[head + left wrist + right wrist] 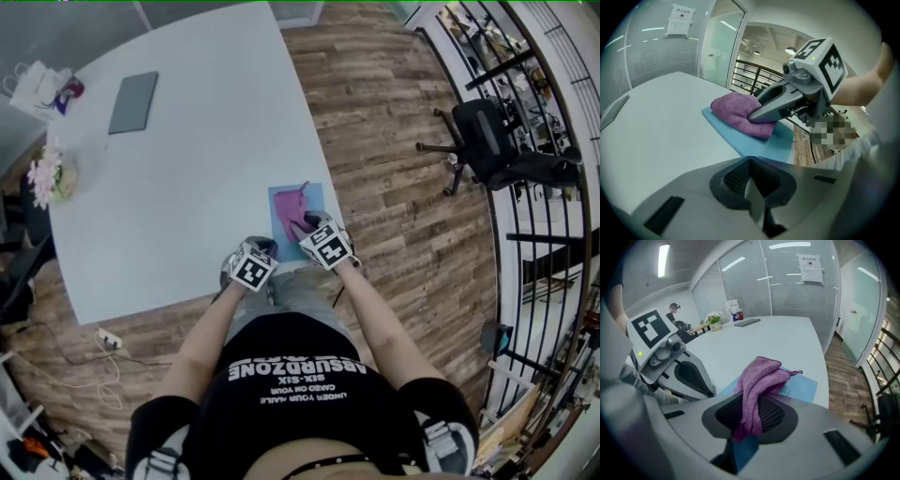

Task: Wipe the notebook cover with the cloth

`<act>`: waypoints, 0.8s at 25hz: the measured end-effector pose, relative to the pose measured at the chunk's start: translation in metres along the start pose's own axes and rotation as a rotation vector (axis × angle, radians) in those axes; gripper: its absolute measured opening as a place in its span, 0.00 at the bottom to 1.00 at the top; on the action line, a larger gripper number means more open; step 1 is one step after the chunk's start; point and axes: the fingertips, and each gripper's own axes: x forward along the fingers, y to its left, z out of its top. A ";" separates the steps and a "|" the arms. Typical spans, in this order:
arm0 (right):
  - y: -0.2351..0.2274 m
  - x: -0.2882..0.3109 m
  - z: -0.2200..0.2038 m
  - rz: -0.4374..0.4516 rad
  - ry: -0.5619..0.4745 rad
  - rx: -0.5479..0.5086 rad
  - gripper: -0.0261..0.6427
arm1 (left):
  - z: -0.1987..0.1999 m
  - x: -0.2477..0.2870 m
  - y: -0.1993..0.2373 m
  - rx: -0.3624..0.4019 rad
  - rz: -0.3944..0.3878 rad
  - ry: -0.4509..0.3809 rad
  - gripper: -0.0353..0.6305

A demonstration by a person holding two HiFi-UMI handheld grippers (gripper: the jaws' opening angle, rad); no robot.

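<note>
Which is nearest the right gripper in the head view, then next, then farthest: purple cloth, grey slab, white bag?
1. The purple cloth: clamped in the right gripper, over the blue notebook at the table's near edge.
2. The grey slab: across the table, toward the far left.
3. The white bag: beyond the slab, at the far left corner.

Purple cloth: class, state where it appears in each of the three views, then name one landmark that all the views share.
Head view: the purple cloth is low centre, at the right gripper.
Left gripper view: centre, clamped by the right gripper.
Right gripper view: centre, between that gripper's own jaws.
Shared landmark: the blue notebook under the cloth.
</note>
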 end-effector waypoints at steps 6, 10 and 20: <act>-0.021 0.015 0.024 -0.023 -0.044 0.057 0.18 | 0.000 0.001 0.002 0.035 -0.009 0.019 0.08; -0.033 0.020 0.034 -0.039 -0.044 0.125 0.18 | 0.000 0.001 0.000 0.008 -0.017 0.026 0.08; -0.056 0.032 0.059 -0.074 -0.046 0.190 0.18 | -0.002 0.003 0.001 -0.012 -0.023 0.019 0.08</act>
